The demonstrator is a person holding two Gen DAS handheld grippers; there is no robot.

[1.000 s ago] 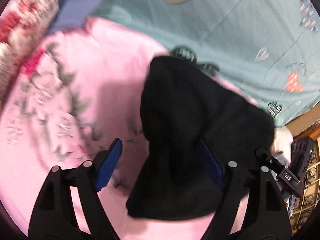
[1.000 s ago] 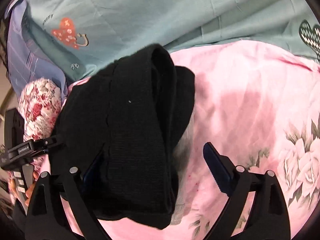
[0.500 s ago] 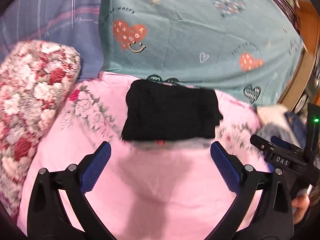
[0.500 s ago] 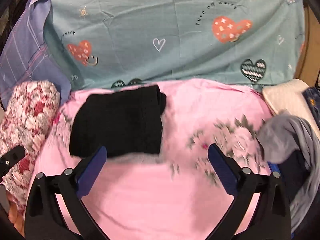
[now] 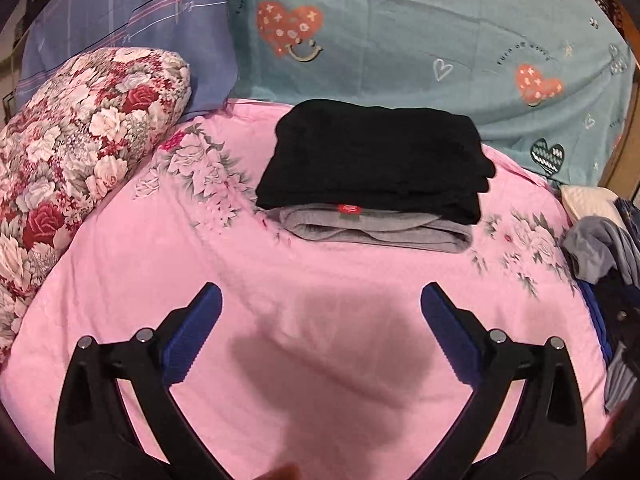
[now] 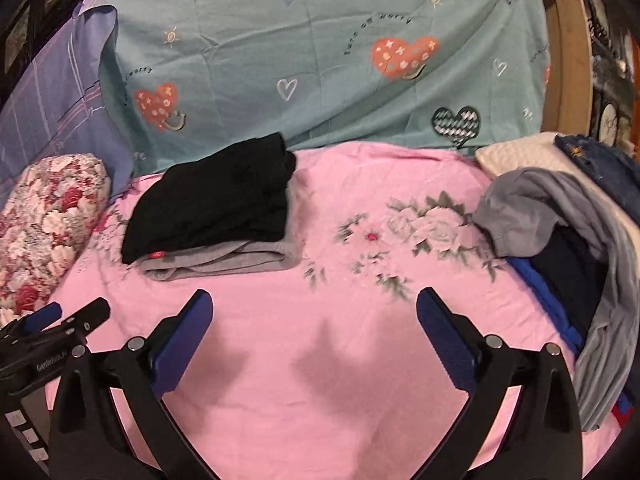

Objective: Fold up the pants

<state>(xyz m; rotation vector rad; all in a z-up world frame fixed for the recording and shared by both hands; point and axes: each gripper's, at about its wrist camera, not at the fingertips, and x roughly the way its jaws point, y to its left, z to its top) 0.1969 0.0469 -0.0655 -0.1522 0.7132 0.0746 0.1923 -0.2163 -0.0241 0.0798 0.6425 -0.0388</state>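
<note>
Two folded garments [image 5: 372, 160] — one floral pillow [image 5: 80, 136], one heap of unfolded clothes [image 6: 568, 232], two tools [image 5: 320, 320].

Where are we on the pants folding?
Done: black pants lie folded on top of folded gray pants, stacked on the pink floral sheet. In hand: nothing; left tool and right tool are both open and empty. Left: the unfolded clothes pile at the right, if it's in scope.

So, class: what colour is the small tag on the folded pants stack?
Red. The small tag sits where the black pants meet the grey garment; clearest in the left wrist view.
</note>
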